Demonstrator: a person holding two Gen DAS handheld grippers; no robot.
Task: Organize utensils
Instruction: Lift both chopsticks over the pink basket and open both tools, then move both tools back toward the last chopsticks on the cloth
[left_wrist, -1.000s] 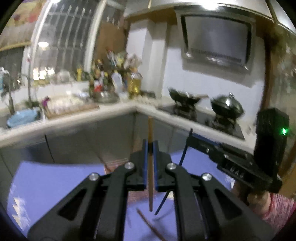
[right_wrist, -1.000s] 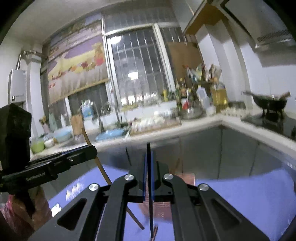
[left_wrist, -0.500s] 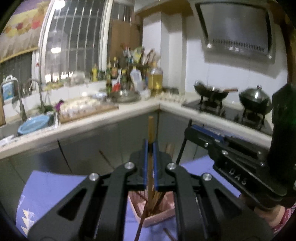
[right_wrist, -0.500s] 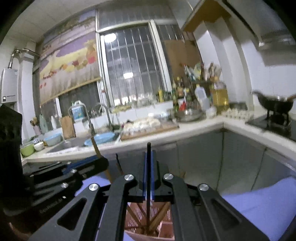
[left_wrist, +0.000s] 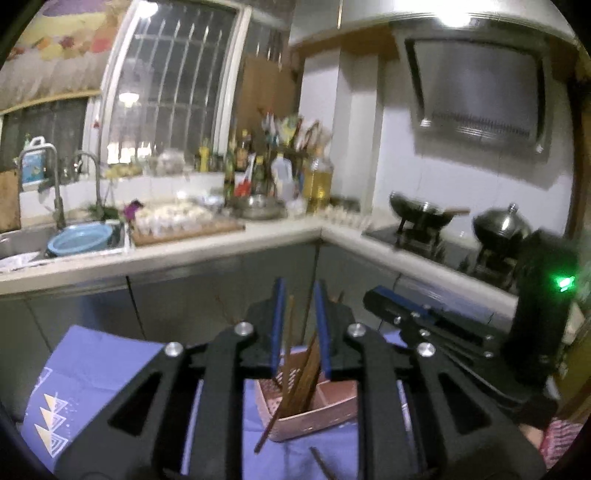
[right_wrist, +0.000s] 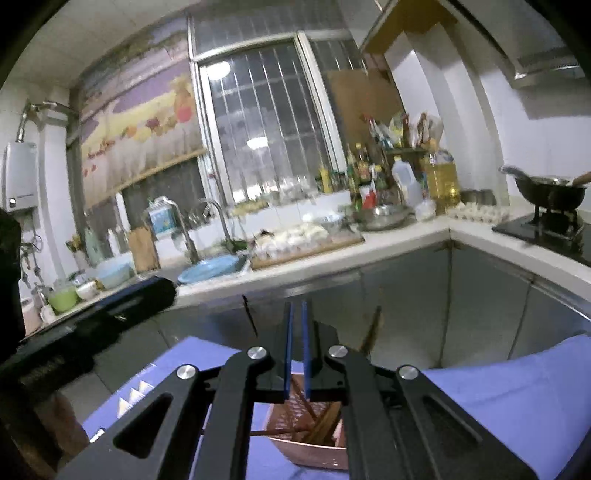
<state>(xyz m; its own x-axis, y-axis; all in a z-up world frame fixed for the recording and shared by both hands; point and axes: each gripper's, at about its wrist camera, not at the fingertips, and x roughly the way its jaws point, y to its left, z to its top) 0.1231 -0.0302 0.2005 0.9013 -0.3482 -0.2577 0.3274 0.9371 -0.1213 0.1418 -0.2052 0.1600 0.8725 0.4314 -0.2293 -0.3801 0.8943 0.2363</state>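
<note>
Leaning brown chopsticks in pinkish perforated holder, left tool opening, right tool closed empty

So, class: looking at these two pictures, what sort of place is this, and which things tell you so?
A home kitchen, most likely. A sink with a tap sits under the window, woks stand on a stove, and oil bottles crowd the counter.

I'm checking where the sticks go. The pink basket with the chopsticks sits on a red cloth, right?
Not quite: the cloth is blue-purple, not red, as the left wrist view shows. The pink basket with the chopsticks does sit on it.
</note>
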